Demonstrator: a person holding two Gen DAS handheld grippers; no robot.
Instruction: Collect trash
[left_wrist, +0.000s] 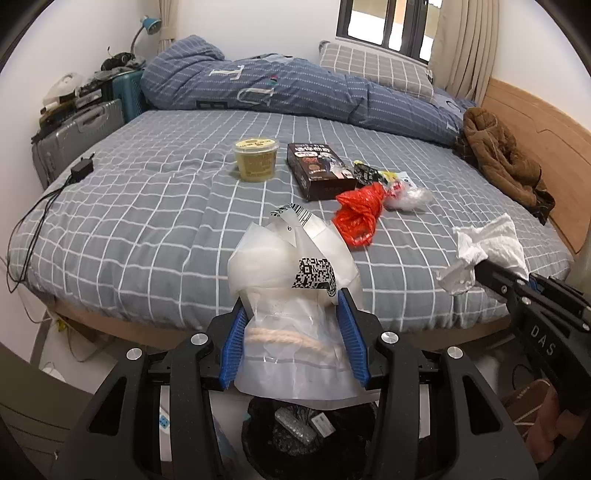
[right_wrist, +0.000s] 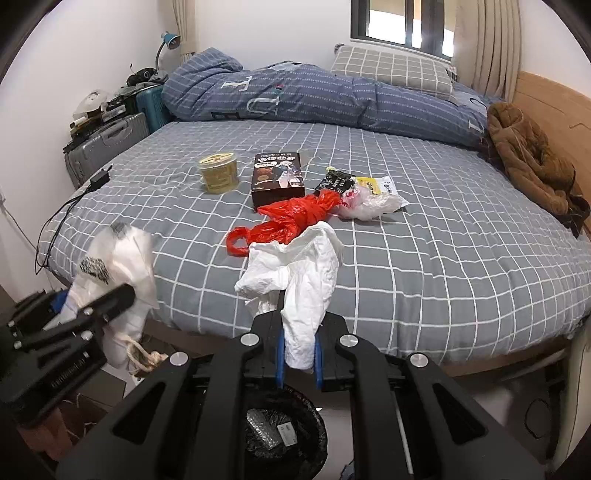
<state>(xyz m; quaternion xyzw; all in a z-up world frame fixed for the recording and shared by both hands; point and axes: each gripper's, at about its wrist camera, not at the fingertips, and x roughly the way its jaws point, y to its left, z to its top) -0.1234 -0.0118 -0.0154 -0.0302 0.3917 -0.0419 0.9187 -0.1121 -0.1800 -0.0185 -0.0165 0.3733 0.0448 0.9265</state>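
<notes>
My left gripper (left_wrist: 293, 332) is shut on a translucent plastic bag (left_wrist: 291, 280) with a QR label and rope handle, held above a black-lined trash bin (left_wrist: 295, 435) by the bed's near edge. My right gripper (right_wrist: 299, 350) is shut on crumpled white tissue paper (right_wrist: 303, 266), above the same bin (right_wrist: 284, 435). Each gripper shows in the other view: the right one (left_wrist: 480, 267), the left one (right_wrist: 122, 291). On the bed lie a red plastic bag (right_wrist: 291, 218), a clear bag (right_wrist: 369, 201), a black and yellow wrapper (right_wrist: 343, 182), a dark box (right_wrist: 279, 177) and a yellow tub (right_wrist: 218, 171).
The bed's grey checked sheet (right_wrist: 406, 258) has a rolled blue duvet (right_wrist: 314, 96), a pillow (right_wrist: 391, 70) and a brown jacket (right_wrist: 528, 155). A charger and cable (left_wrist: 81, 170) lie at the left edge. Suitcases (left_wrist: 70, 136) stand far left. Slippers (left_wrist: 535, 410) lie on the floor.
</notes>
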